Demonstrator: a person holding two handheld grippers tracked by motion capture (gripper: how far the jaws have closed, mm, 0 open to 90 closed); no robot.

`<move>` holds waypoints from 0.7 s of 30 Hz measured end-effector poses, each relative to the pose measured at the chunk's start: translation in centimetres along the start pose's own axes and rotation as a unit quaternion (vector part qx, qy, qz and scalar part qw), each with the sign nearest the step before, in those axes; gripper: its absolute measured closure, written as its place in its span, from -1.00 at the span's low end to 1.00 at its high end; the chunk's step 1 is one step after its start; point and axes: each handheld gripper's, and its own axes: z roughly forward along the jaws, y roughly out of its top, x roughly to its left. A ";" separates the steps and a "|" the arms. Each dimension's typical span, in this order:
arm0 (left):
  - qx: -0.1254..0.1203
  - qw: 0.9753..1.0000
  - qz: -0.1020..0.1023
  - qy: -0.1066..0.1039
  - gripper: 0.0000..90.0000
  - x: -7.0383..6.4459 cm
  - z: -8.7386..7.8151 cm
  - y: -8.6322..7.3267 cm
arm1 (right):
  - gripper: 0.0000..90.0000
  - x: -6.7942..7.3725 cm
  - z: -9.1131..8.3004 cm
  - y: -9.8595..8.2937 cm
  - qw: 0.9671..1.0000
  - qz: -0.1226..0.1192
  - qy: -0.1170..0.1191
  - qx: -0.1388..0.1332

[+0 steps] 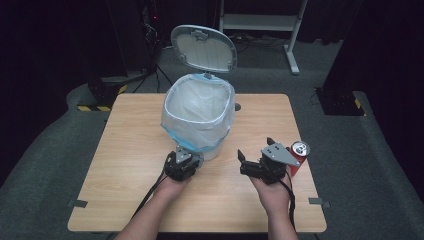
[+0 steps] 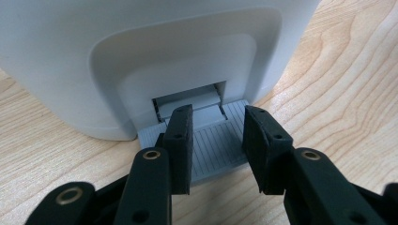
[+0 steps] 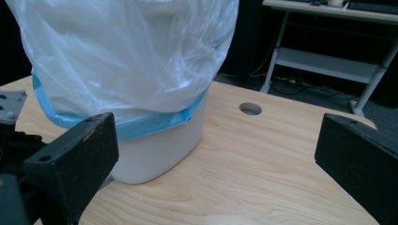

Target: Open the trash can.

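My left tool (image 2: 216, 140) pressed, jaws parted, on the ribbed grey pedal (image 2: 212, 145) of the smooth white bin (image 1: 199, 116) on the woodgrain surface (image 1: 125, 150); my right tool (image 1: 255, 162) hung wide open.

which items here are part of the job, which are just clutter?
In play: pedal bin with lid up; pedal under left tongs; red can beside right tongs.
Clutter: white desk frame, cables on floor.

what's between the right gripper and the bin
Only bare table: in the right gripper view, open wood lies between the right gripper and the bin.
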 end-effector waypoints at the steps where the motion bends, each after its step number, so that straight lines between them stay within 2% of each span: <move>1: 0.000 1.000 0.000 0.000 0.41 0.0 0.0 0.0 | -0.99 -0.1 -0.2 0.1 1.000 0.001 0.000 -0.005; 12: 0.000 1.000 0.000 0.000 0.41 0.0 0.0 0.0 | -0.95 -2.4 -1.9 0.1 1.000 0.005 -0.005 -0.008; 17: 0.000 1.000 0.000 0.000 0.41 0.0 0.0 0.0 | -0.95 -4.2 -2.3 -0.3 1.000 0.017 -0.022 -0.003; 21: 0.000 1.000 0.000 0.000 0.41 0.0 0.0 0.0 | -0.95 -5.6 -2.7 -0.7 0.999 0.027 -0.027 0.002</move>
